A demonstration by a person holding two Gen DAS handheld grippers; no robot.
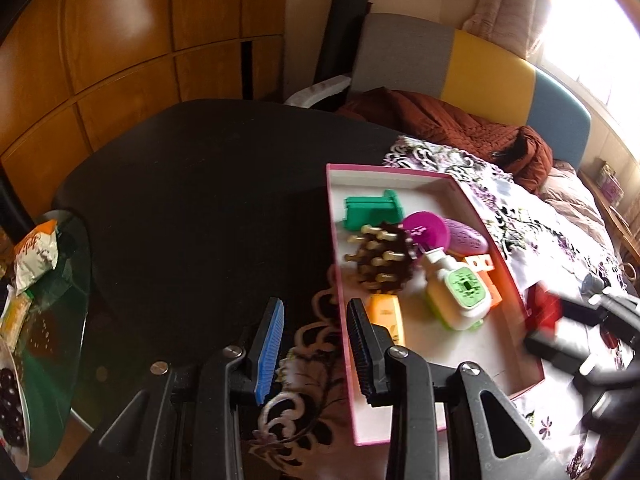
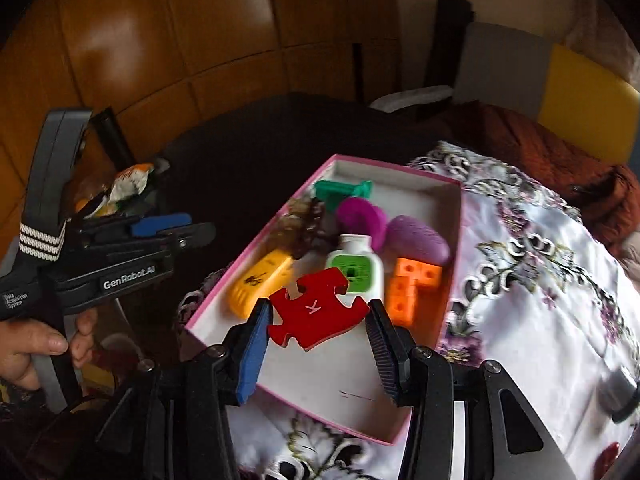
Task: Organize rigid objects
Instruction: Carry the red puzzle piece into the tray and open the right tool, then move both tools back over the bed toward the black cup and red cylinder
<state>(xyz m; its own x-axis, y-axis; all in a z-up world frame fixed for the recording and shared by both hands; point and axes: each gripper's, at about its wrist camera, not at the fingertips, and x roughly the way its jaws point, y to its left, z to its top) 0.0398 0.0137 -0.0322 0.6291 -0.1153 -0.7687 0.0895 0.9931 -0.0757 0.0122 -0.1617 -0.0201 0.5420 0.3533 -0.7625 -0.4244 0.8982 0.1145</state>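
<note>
My right gripper is shut on a red puzzle piece marked K, held above the near end of a pink-rimmed white box. Inside the box lie a green piece, a brown pegged brush, a magenta lid, a purple oval, a white bottle with a green label, orange blocks and a yellow item. My left gripper is open over the box's left rim, nothing between its fingers. The right gripper shows blurred at the right.
The box sits on a floral cloth beside a dark round table. A glass table with snack packets is at the left. A sofa with a brown jacket lies behind. A hand holds the left gripper.
</note>
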